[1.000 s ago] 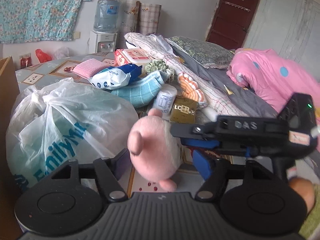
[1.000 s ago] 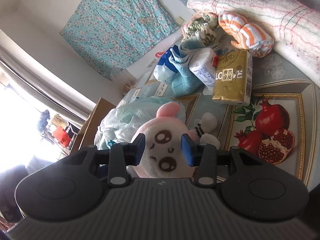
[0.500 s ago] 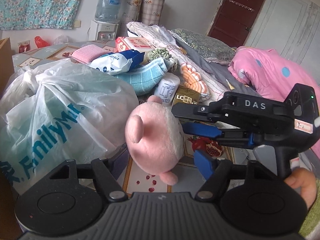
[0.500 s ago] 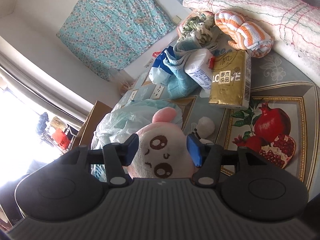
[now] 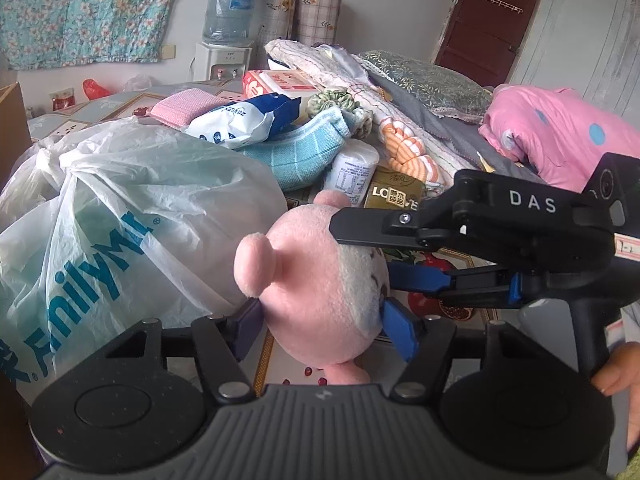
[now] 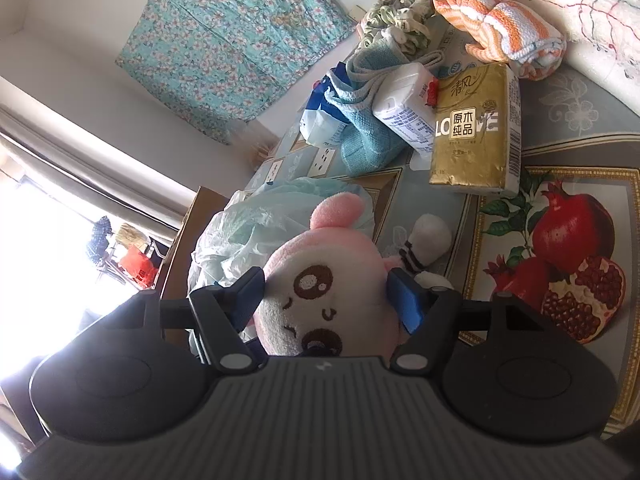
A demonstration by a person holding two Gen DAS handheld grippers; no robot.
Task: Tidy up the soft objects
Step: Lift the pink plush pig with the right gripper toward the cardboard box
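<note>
A pink plush toy (image 5: 316, 288) with a white face (image 6: 320, 296) hangs above the table. My left gripper (image 5: 322, 322) has its blue pads against the toy's two sides. My right gripper (image 6: 326, 296) comes in from the right across it and its fingers (image 5: 416, 276) press the toy's head from both sides. Both grippers hold the same toy. A teal towel (image 5: 304, 152), an orange striped cloth (image 5: 408, 152) and a pink cloth (image 5: 180, 110) lie further back.
A large white plastic bag (image 5: 120, 216) fills the left. A gold tissue pack (image 6: 476, 136), a white packet (image 6: 408, 112) and a blue-white wipes pack (image 5: 240, 122) lie on the pomegranate-print tablecloth (image 6: 560, 248). Bedding and a pink quilt (image 5: 560, 128) lie at the right.
The toy has come closer between the left gripper's pads, which have closed onto it. The right gripper's fingers have spread slightly wider round the head. Both views show the toy raised a little.
</note>
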